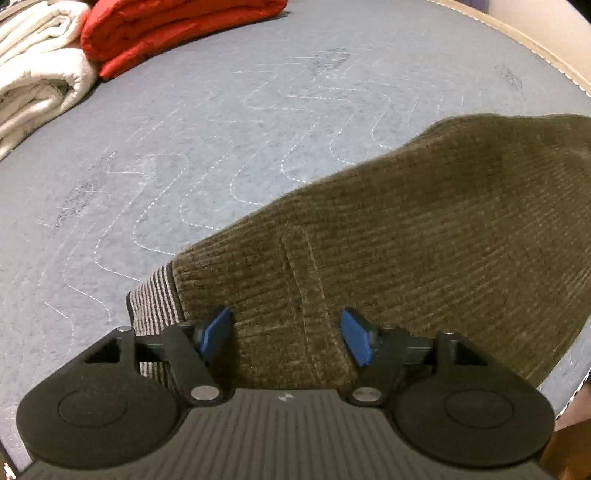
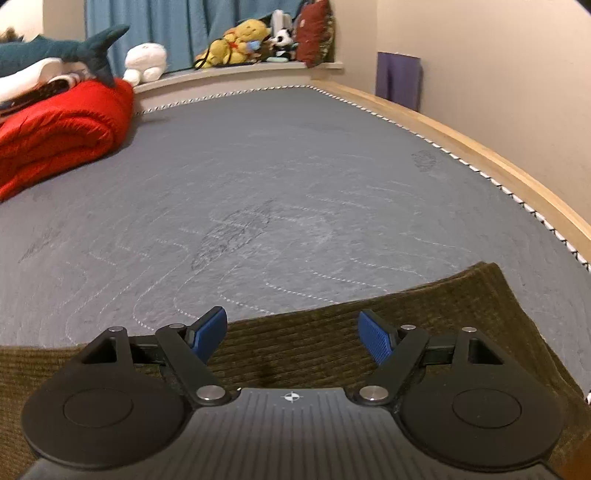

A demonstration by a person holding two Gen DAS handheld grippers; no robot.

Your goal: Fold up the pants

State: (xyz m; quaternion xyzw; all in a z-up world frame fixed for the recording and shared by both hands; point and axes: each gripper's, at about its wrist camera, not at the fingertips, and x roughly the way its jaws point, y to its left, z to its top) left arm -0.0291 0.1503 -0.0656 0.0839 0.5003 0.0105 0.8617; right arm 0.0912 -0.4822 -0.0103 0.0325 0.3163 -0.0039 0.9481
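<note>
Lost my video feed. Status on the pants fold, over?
Left gripper open over the waistband. Right gripper open, empty. Olive corduroy pants flat on mattress. Red blanket well clear.

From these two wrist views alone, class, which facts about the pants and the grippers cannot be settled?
- Pants: near part hidden behind the left gripper body; right side cut off, left wrist view.
- Fold count: layers unreadable.
- Right gripper: whether its pads touch the cloth is unclear, right wrist view.

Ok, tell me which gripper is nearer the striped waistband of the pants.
Left. The left gripper hangs over the olive pants just beside the striped waistband. The right gripper is over plain corduroy, no waistband in view.
</note>
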